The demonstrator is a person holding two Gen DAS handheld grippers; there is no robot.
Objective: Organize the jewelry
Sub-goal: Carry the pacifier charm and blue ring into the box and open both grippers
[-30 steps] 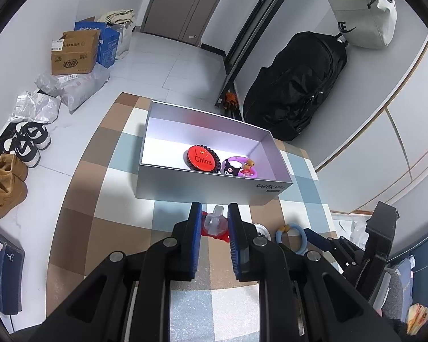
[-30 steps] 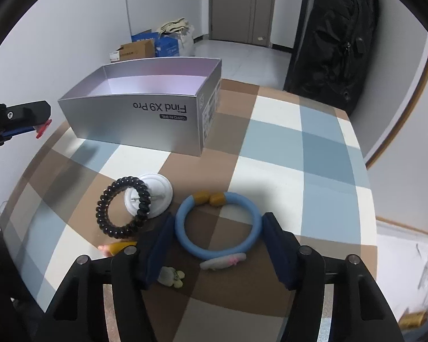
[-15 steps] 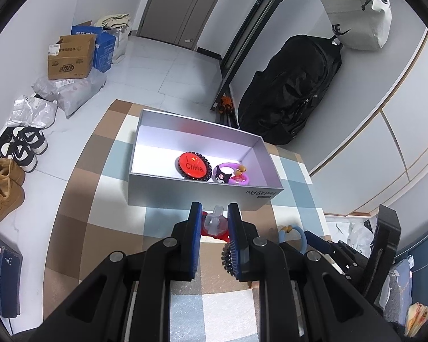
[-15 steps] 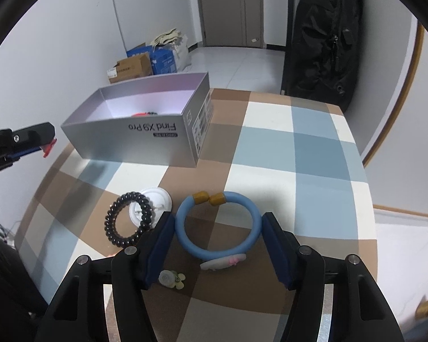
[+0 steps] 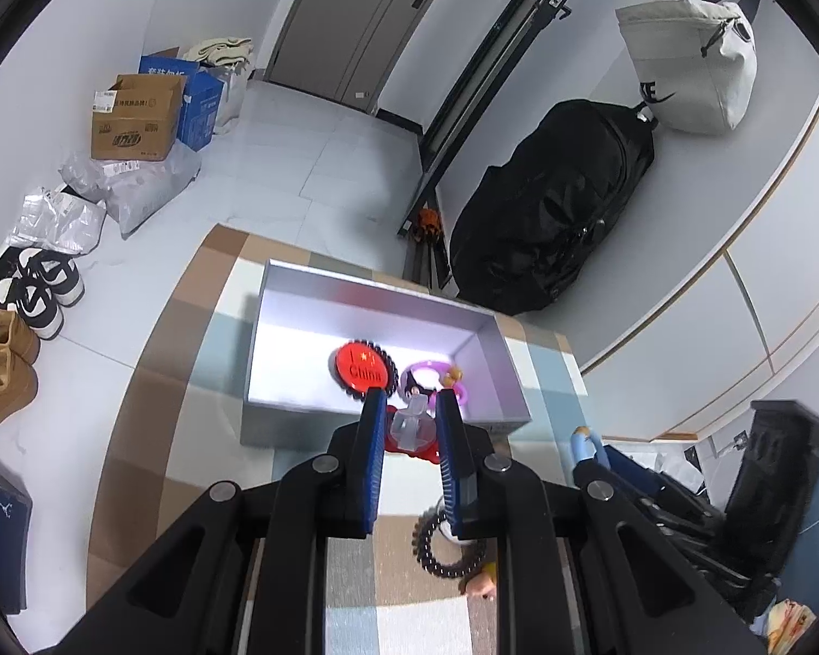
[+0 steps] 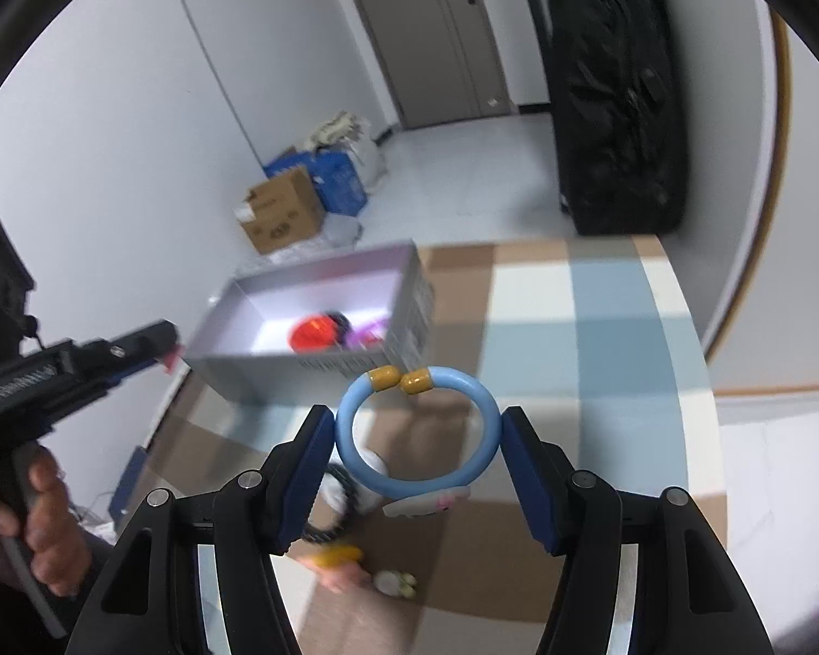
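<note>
Left gripper: the left gripper (image 5: 409,426) is clamped on a clear-and-red plastic hair clip (image 5: 413,430), held above the near wall of the silver box (image 5: 379,419).
Right gripper: the right gripper (image 6: 417,450) grips a blue bangle (image 6: 417,436) across its width, both blue pads pressed to the ring's sides, two yellow beads at its far edge, a white charm at its near edge.
Left wrist view only: inside the box, a red round badge (image 5: 359,367) lettered "China" lies beside a purple ring with a small cartoon figure (image 5: 435,377); nearer on the table, a black spiral hair tie (image 5: 446,548) shows partly behind the fingers.
Right wrist view only: a hand (image 6: 33,524) grasps the left tool's handle at the left edge; below the bangle, blurred, lie a small yellow piece (image 6: 337,554) and a pale flower-shaped piece (image 6: 394,582).
Both views: the box's contents read only as red and purple blurs from the right wrist.
Surface: a table covered in a checked cloth (image 6: 573,327) of brown, blue and cream squares; the box stands towards its far end.
Room: pale tiled floor, a grey door (image 5: 371,27), a black bag (image 5: 557,207) standing against the wall with a white bag (image 5: 688,65) above it, cardboard boxes (image 5: 139,117) and shoes (image 5: 33,289) along the left wall.
</note>
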